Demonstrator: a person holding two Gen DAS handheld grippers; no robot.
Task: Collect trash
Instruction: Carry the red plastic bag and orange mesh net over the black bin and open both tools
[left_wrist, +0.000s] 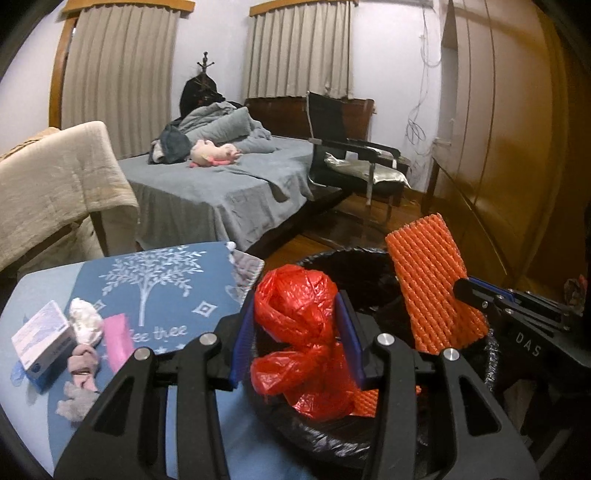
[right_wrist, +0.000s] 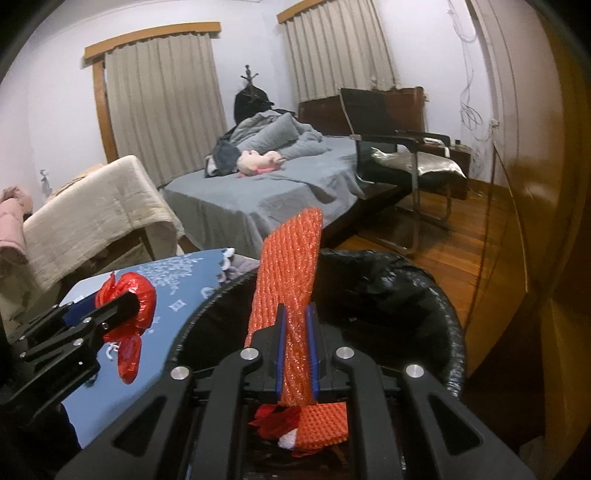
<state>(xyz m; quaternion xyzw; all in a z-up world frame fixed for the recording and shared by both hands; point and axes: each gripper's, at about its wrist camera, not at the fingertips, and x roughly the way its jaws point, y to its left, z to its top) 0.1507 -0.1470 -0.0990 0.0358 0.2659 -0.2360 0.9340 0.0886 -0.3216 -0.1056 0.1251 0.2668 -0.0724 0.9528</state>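
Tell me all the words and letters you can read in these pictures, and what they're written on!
"DAS": white letters on the black body of the right gripper.
"...ee thee": white script under the tree on the blue mat; its first letters are hidden behind the pink packet.
The small white box has dark print on its side, too blurred to read.
Nothing else can be read.

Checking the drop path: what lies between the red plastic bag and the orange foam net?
Only the bin's black-lined opening, in the left wrist view, between red plastic bag and orange foam net.
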